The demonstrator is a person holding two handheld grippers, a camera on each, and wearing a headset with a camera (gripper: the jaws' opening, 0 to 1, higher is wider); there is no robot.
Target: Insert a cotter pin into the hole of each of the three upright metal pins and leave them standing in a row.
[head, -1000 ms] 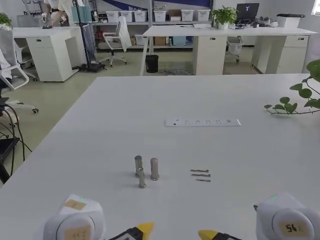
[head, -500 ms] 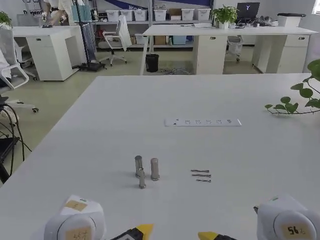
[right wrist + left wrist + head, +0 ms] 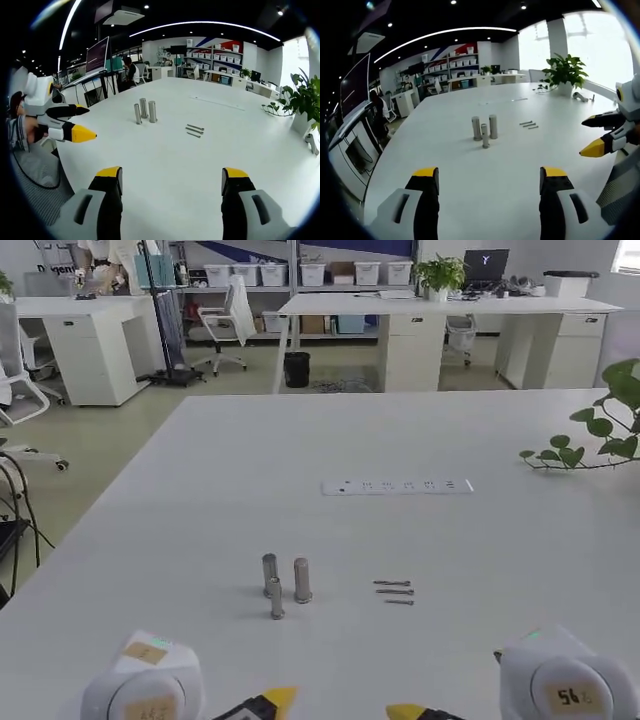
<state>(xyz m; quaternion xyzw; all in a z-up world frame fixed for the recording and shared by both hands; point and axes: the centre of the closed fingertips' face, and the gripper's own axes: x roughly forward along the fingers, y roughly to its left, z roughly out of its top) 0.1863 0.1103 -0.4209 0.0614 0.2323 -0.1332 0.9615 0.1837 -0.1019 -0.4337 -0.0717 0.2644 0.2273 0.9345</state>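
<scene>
Nearest, the left gripper [image 3: 490,174] hangs over the near edge of the white table [image 3: 180,540]. Its two yellow-tipped jaws are spread wide with nothing between them. To its right, the right gripper [image 3: 172,174] is also held over the near edge, jaws wide apart and empty. The two grippers are apart from each other, and both point in from the near edge toward the work.

Further in, about midway between the left and right edges, the three metal pins [image 3: 302,580] stand upright in a tight cluster. Two stand side by side, and the third, which looks shorter, stands just in front of the left one. They make a small triangle rather than a row. I cannot tell whether the front pin touches the one behind it.

To their right, well short of the right edge, the three cotter pins [image 3: 395,591] lie flat and loose on the table. They lie parallel, one behind another, apart from the metal pins.

Toward the middle of the table, a white power strip [image 3: 397,486] lies flat, its long side parallel to the near edge. At the right edge, the leafy stems of a plant [image 3: 590,435] trail onto the table. Past the far edge stand white desks [image 3: 440,305] and shelves [image 3: 300,270] holding storage boxes.
</scene>
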